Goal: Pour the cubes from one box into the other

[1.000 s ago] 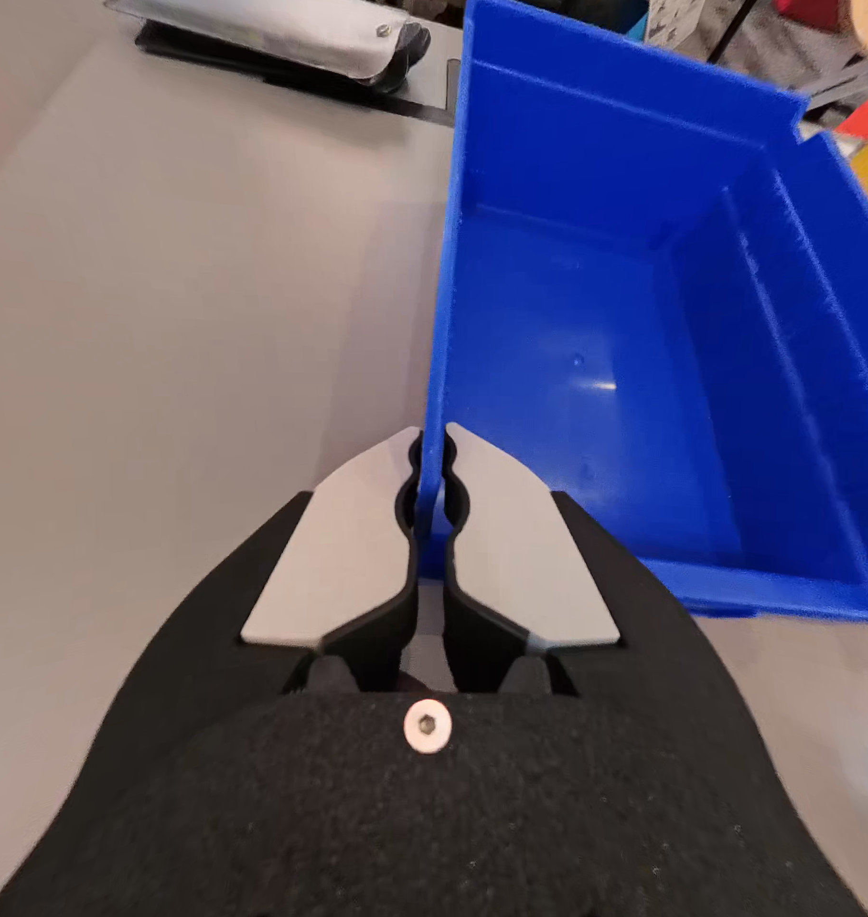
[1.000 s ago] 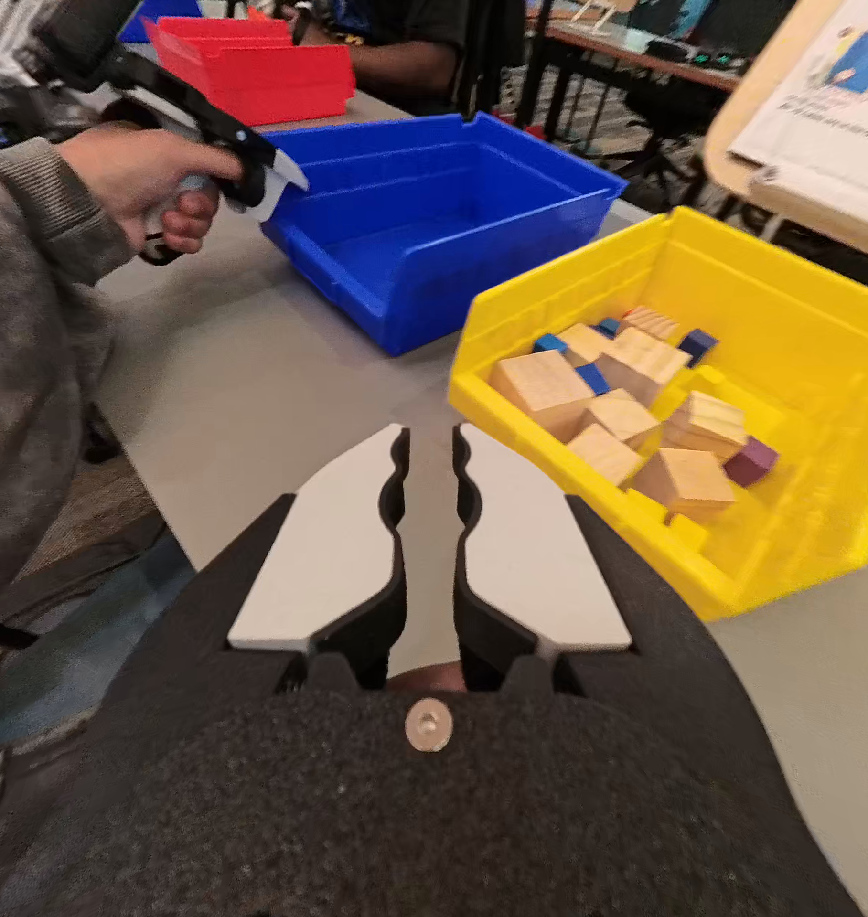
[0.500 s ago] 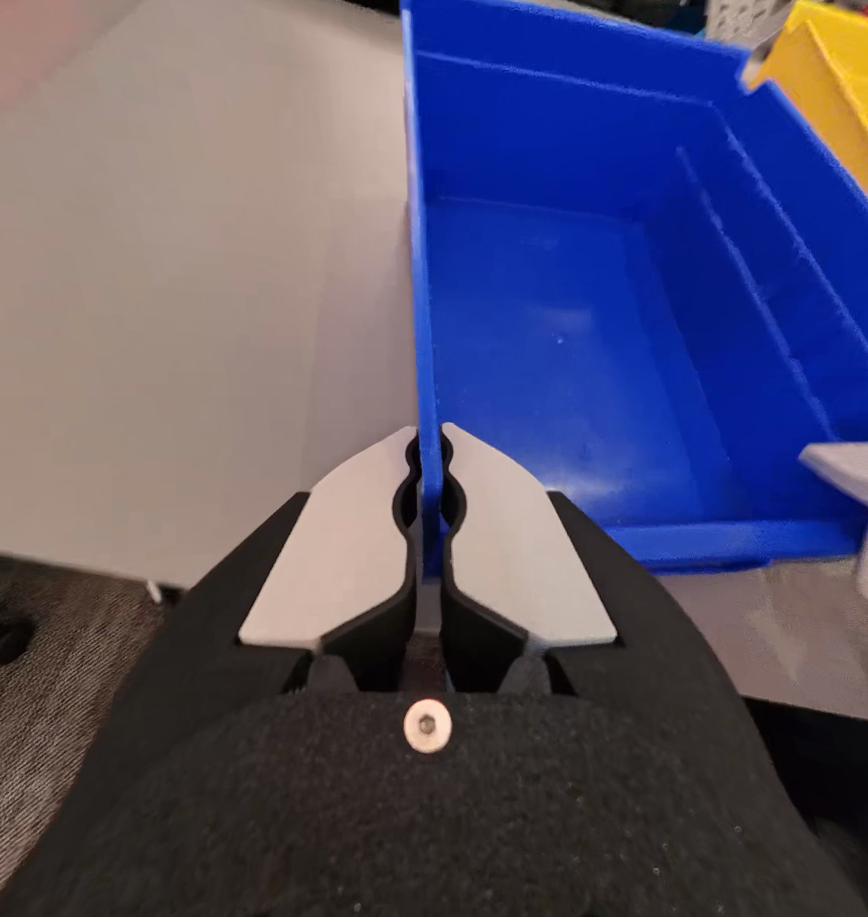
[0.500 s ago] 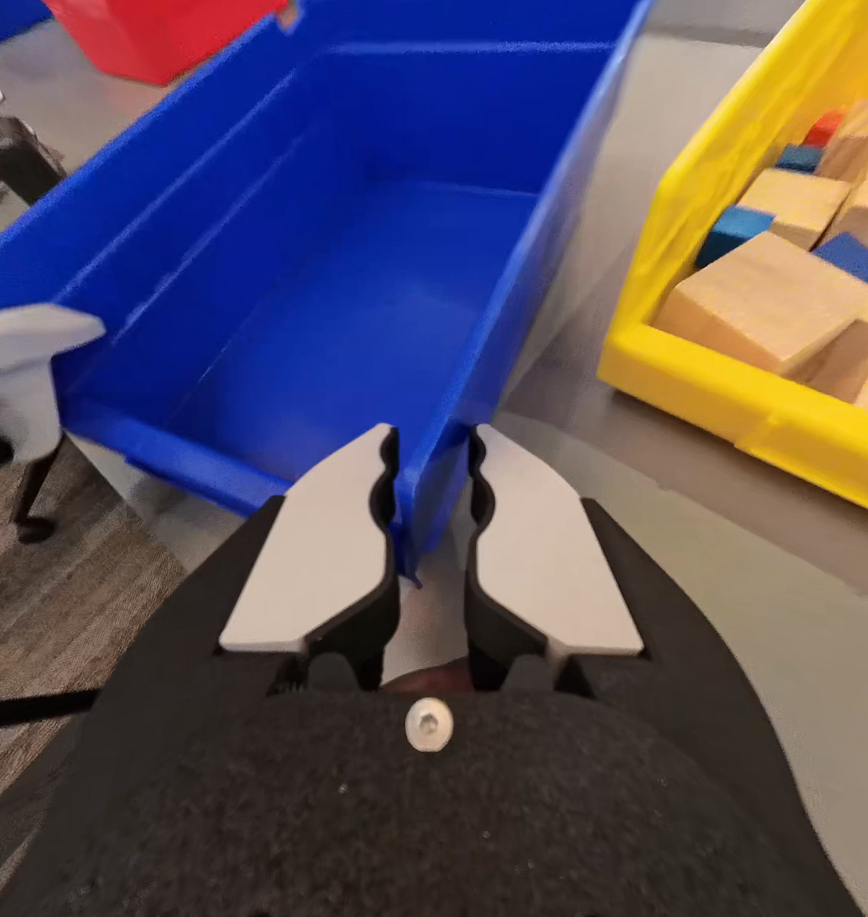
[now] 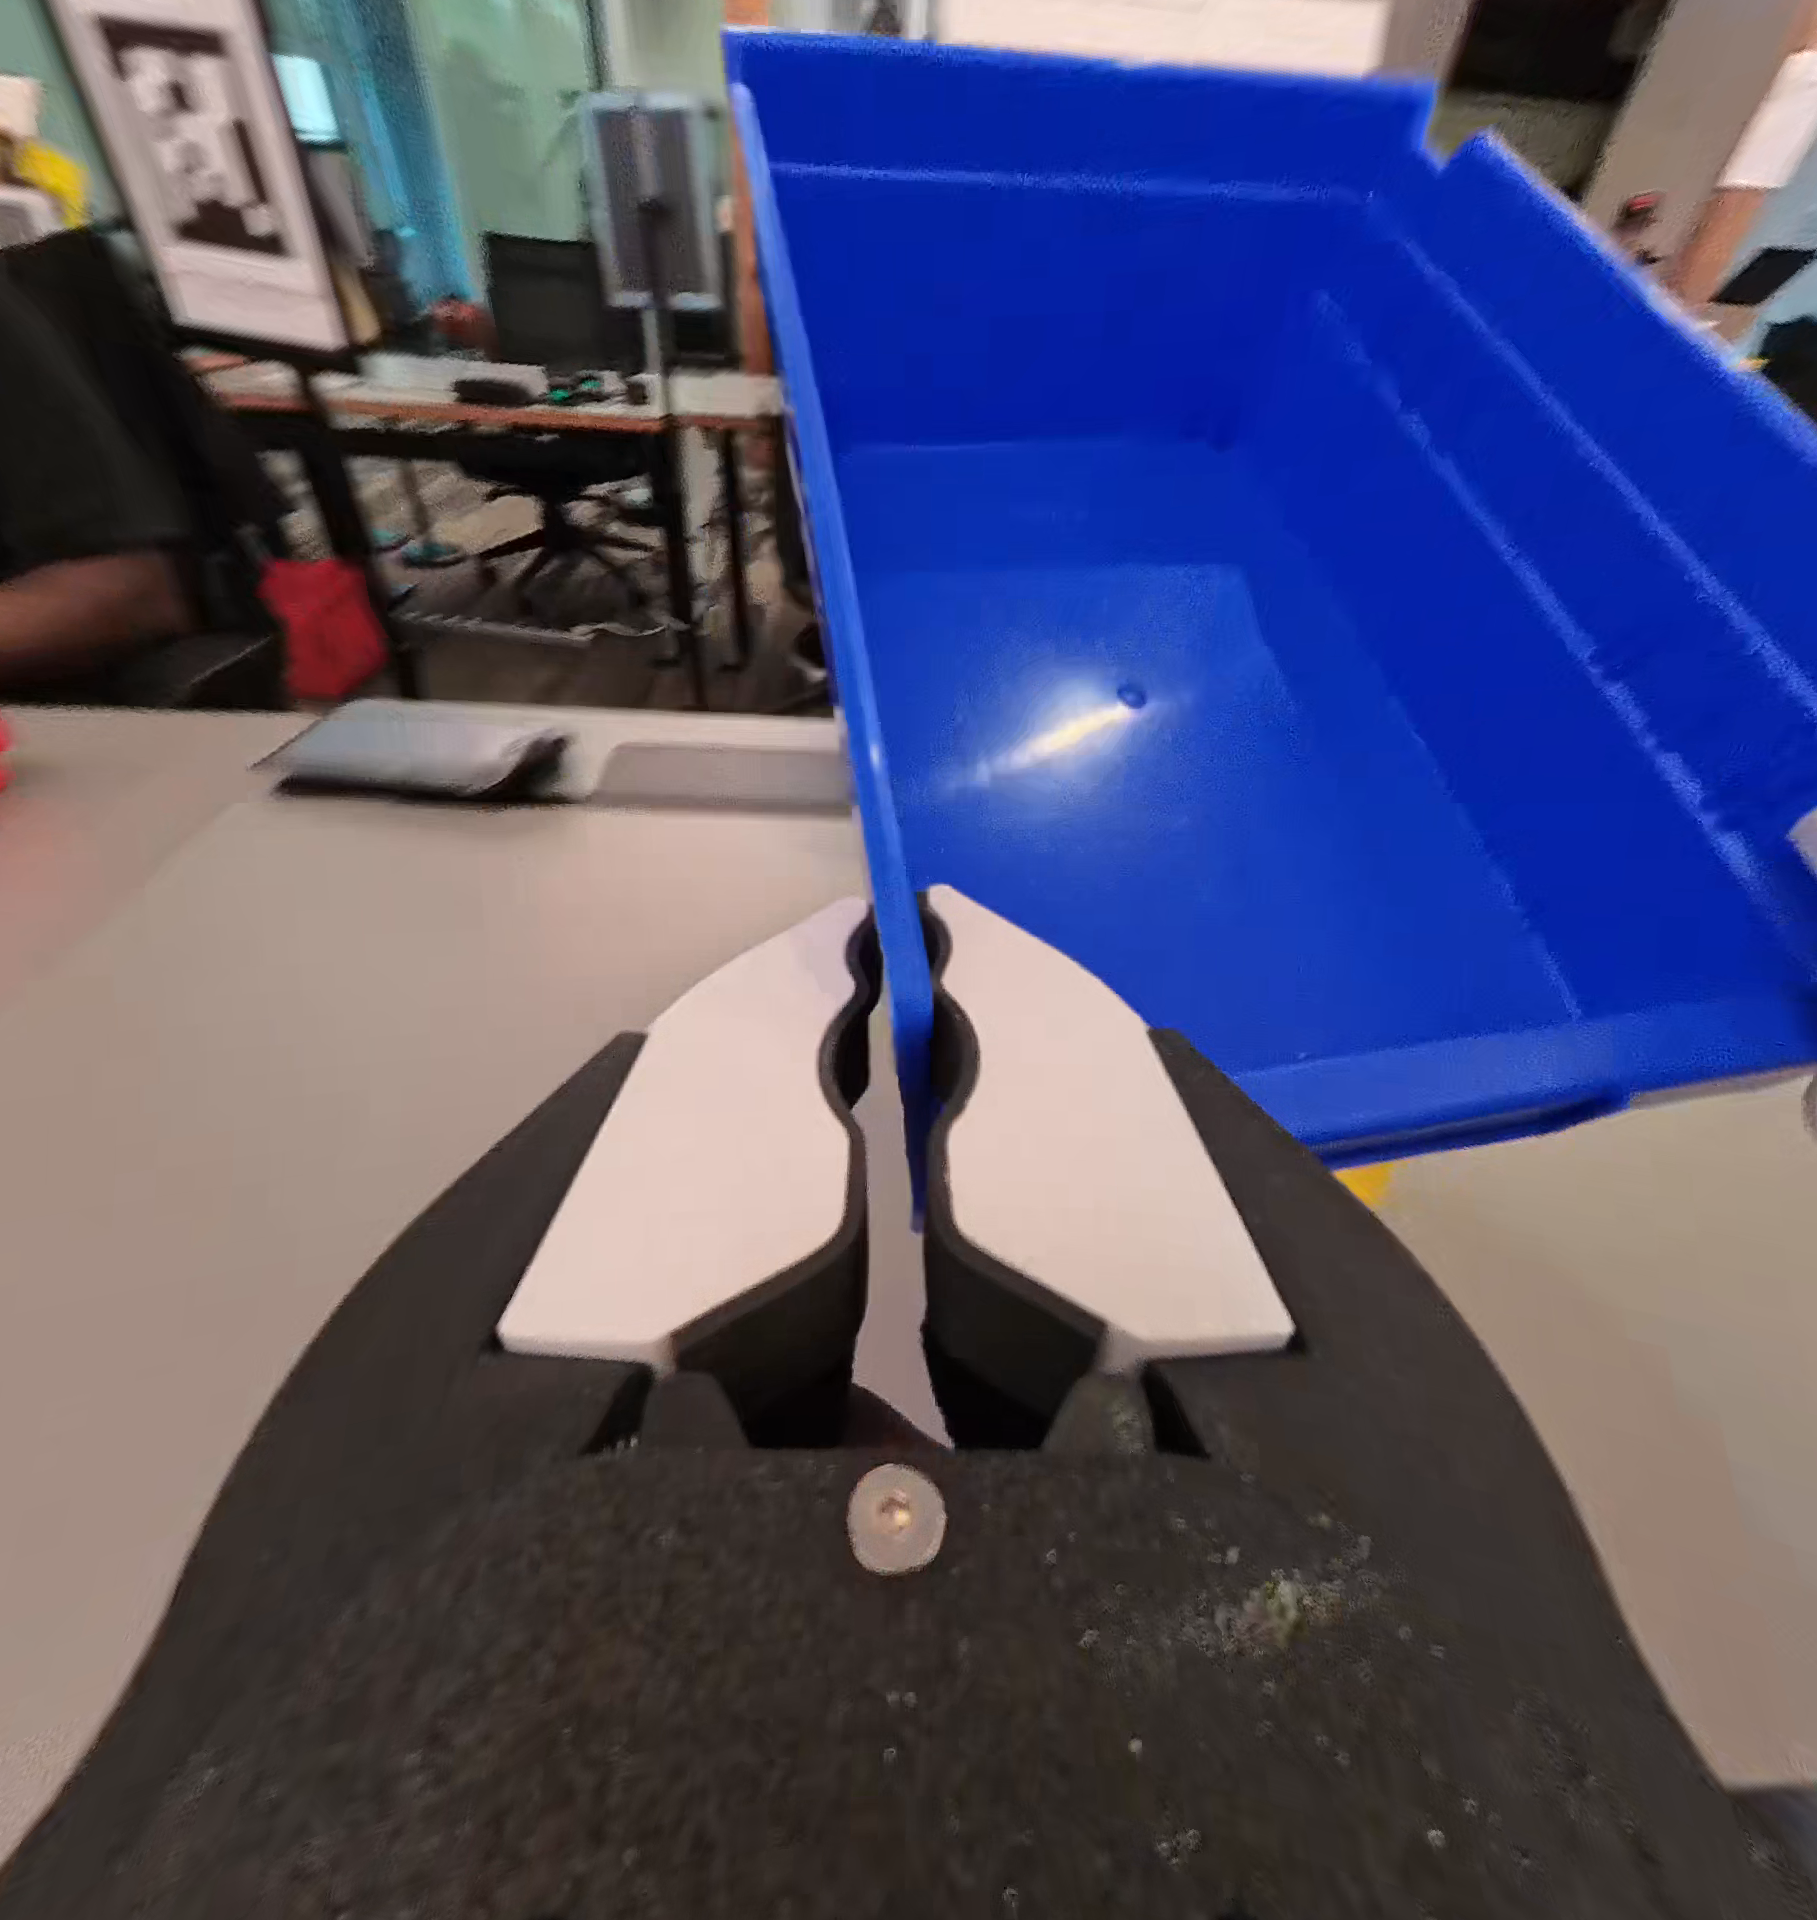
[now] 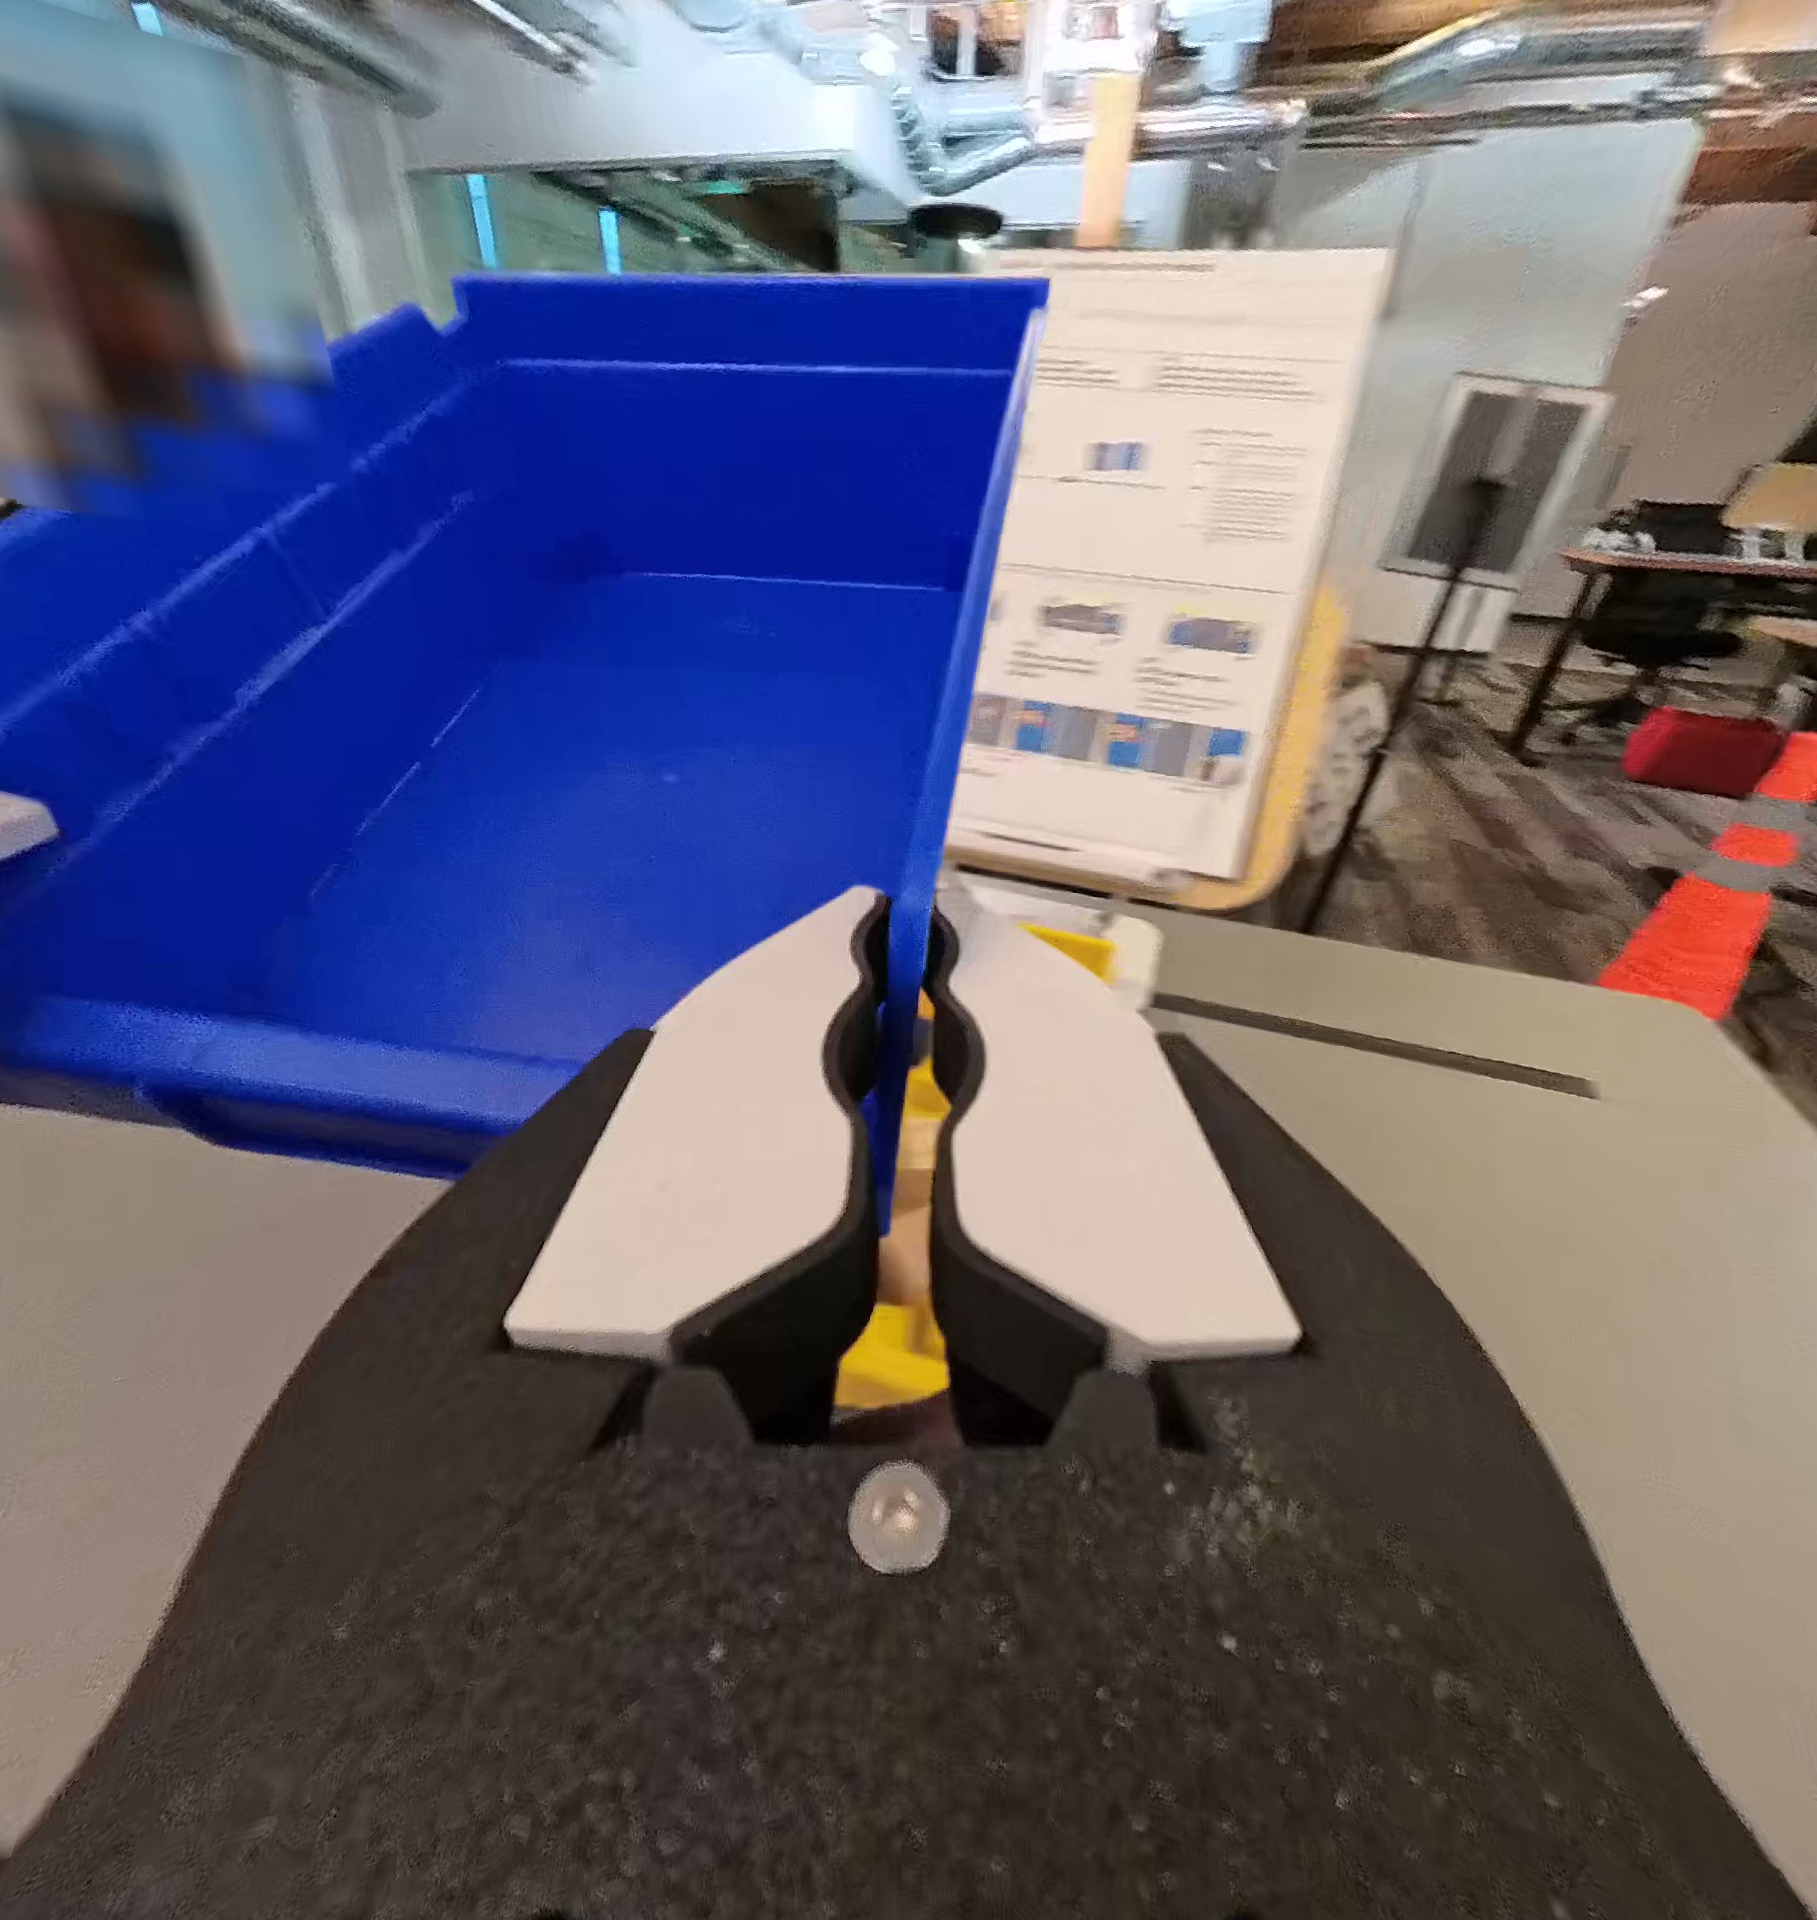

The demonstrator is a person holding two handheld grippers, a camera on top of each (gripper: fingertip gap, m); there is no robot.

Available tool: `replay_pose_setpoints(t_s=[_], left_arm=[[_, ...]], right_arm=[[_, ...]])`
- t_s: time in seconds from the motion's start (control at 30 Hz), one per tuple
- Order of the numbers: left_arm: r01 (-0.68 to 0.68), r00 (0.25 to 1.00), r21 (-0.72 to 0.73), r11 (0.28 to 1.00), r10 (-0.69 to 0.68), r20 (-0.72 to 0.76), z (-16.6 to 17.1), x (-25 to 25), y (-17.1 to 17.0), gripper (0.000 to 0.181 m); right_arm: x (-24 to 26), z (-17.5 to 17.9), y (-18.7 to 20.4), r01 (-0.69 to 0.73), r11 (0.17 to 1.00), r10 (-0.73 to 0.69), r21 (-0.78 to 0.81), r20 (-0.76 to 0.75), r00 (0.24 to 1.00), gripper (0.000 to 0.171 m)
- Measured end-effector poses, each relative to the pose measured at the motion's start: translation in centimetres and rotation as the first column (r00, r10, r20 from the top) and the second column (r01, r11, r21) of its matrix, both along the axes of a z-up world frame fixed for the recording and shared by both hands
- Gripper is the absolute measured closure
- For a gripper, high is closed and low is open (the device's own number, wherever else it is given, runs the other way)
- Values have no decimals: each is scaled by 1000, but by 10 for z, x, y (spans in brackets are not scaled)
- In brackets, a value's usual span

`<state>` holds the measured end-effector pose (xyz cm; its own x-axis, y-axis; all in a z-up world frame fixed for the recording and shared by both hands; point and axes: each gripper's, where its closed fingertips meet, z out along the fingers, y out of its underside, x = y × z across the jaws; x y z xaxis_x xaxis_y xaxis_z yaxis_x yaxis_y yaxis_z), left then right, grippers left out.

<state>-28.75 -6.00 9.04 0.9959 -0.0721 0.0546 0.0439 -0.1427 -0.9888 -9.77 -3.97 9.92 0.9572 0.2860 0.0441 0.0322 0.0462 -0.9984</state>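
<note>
The blue box (image 5: 1247,727) hangs clear above the grey table (image 5: 312,987), and you carry it by two opposite side walls. Its floor shows bare, with one bright glare spot near the middle. Your left gripper (image 5: 902,935) is pinched tight on the box's left wall close to the near corner, one grey finger (image 5: 717,1143) outside the wall and the other inside. Your right gripper (image 6: 906,925) is clamped the same way on the box's right wall near its near corner, the wall's thin blue edge running straight down between the fingers (image 6: 1091,1164).

In the left wrist view the tip of your right gripper shows as a pale grey shape at the box's far right rim; in the right wrist view the left gripper's tip shows likewise at the box's left rim. The box tips slightly, its far end higher than the near lip.

Below the box, a yellow box (image 6: 888,1351) shows through the gap of your right gripper, with a bit of pale wooden cube (image 6: 909,1174) in it; a small yellow corner also peeks out under the blue box's near lip in the left view. Beyond the box stand a poster board (image 6: 1164,582) and an orange cone (image 6: 1714,894) to its right, and desks and chairs to its left.
</note>
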Motion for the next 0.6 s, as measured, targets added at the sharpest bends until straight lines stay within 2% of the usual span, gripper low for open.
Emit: replay_pose_setpoints(t_s=[0.07, 0.13, 0.2, 0.3, 0.47, 0.53, 0.6], left_arm=[[71, 997, 12, 997, -71, -25, 16, 65, 31, 176], [147, 989, -11, 989, -147, -20, 9, 136, 60, 177], [199, 980, -74, 977, -200, -12, -18, 202, 85, 177], [217, 976, -175, 960, -220, 6, -75, 282, 103, 177], [211, 977, -281, 936, -214, 23, -162, 362, 110, 177], [207, 976, -306, 929, -216, 5, -183, 378, 113, 177], [213, 975, -332, 919, -224, 4, -198, 389, 116, 177]], right_arm=[[67, 7, 16, 100, 995, -100, -10, -38, 994, 167], [138, 0, 27, 230, 973, -231, -32, -33, 972, 168], [203, -22, 39, 318, 943, -321, -98, -11, 947, 168], [286, -71, 61, 389, 891, -383, -235, 72, 921, 168], [363, -154, 77, 311, 889, -316, -336, 42, 948, 169], [379, -181, 80, 285, 888, -292, -360, 35, 956, 168], [389, -193, 83, 284, 878, -297, -386, 27, 954, 169]])
